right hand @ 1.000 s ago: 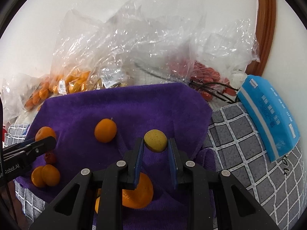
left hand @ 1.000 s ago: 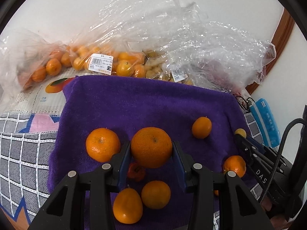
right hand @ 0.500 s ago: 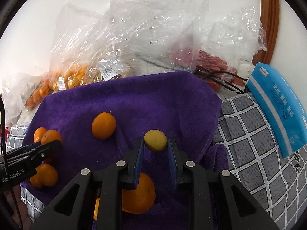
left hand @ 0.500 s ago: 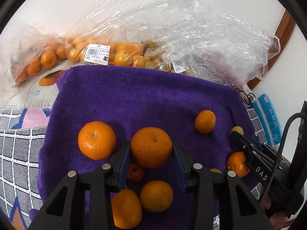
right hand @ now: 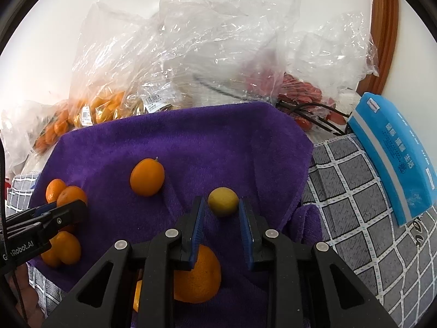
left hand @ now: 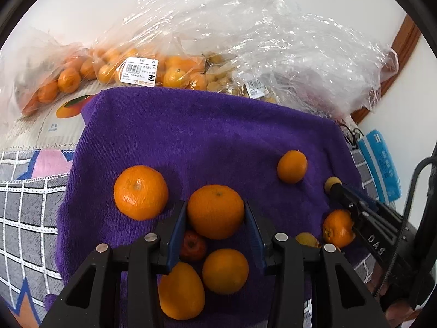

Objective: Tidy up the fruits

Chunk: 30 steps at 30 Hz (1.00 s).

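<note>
In my left wrist view, the purple towel (left hand: 207, 136) and the loose fruit on it have drifted a little across the picture since a second ago: the big mandarin (left hand: 140, 192) to the left of my fingers now sits higher and further left, and the small orange (left hand: 292, 166) has slid right. My grip itself has not changed. My left gripper (left hand: 215, 216) is clamped on the large orange (left hand: 215, 211), both blue pads pressing its flanks, held just above a small red fruit (left hand: 192, 246) and two more oranges (left hand: 225, 270) that lie on the towel close under my fingers. To the right I see my right gripper (left hand: 334, 187) with the yellow fruit (left hand: 331, 182) at its tip.

In my right wrist view the change matters more: the pads that were tight on the small yellow fruit (right hand: 223, 201) a second ago are now parting. My right gripper (right hand: 221, 213) is opening, and a sliver of towel shows on each side of the fruit, so it appears to rest on the towel between my fingers, near the right edge and apart from the oranges. I judge this fruit placed in its own spot. An orange (right hand: 147, 176) lies to its left, another (right hand: 198, 278) lies under my fingers, and the left gripper (right hand: 64, 213) shows at the far left.
</note>
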Each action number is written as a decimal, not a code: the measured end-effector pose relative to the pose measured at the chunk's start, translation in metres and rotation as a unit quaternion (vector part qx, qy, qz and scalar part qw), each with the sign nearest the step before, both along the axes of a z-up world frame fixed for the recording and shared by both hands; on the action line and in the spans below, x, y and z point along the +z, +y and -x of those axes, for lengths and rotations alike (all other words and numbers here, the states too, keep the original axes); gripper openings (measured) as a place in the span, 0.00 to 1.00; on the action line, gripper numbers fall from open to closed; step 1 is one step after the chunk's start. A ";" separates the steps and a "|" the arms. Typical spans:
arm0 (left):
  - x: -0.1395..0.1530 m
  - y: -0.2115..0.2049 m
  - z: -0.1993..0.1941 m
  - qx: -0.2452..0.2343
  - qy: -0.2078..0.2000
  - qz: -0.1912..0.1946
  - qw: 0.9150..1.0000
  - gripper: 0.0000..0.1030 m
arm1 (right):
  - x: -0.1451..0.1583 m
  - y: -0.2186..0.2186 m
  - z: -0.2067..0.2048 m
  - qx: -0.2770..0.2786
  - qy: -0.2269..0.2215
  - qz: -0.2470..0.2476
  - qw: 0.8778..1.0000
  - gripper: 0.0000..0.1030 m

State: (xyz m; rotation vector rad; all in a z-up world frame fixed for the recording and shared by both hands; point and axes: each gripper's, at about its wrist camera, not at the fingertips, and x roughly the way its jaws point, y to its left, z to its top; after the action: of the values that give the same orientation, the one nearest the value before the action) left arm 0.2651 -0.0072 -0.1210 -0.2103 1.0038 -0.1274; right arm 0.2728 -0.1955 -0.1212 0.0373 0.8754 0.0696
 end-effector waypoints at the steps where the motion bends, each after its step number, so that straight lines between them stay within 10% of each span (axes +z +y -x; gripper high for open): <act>1: 0.002 -0.001 0.001 0.001 -0.001 -0.003 1.000 0.39 | 0.002 0.000 0.002 0.000 -0.003 -0.002 1.000 0.33; 26: 0.095 0.002 0.139 0.043 -0.105 -0.045 0.993 0.72 | 0.102 -0.008 0.133 -0.009 -0.051 -0.016 0.999 0.51; 30: 0.107 0.002 0.167 0.045 -0.121 -0.050 0.990 0.78 | 0.113 -0.009 0.163 -0.013 -0.057 -0.009 0.998 0.71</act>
State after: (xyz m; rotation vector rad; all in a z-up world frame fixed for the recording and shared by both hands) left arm 0.0978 -0.0053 -0.0136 -0.1433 0.7563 -0.0190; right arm 0.1095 -0.2049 -0.0080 0.0605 0.7599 0.0535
